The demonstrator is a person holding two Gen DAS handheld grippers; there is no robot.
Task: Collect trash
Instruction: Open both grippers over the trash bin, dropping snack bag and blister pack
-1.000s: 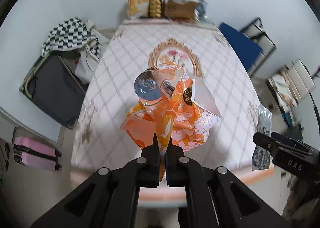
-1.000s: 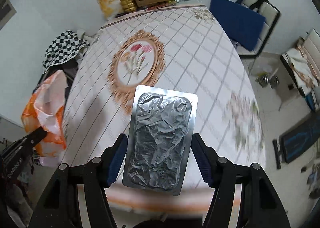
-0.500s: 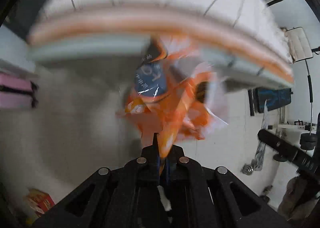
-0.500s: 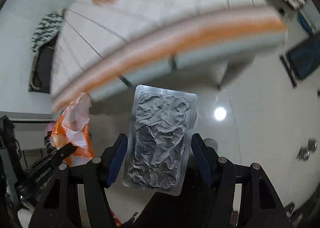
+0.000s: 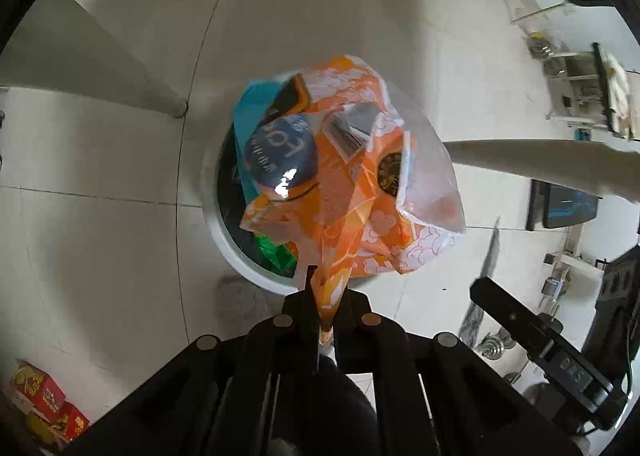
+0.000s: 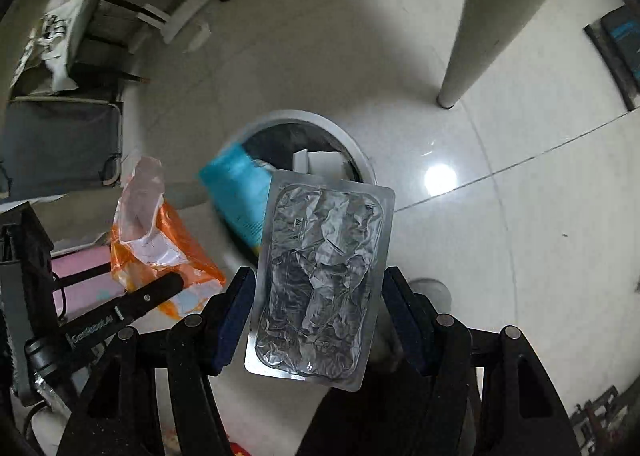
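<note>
You have both pieces of trash in hand and poised over the bin (image 6: 362,160), so only the drop is left: your left gripper (image 5: 326,288) is clenched on a corner of the orange wrapper (image 5: 352,184), hanging above the bin's opening, and your right gripper (image 6: 318,296) grips the foil pack (image 6: 320,280) by its edges just short of the rim. A second ago you held both above the patterned table; now both cameras look down at the floor and the bin, where a blue packet (image 6: 240,192) lies across the rim
</note>
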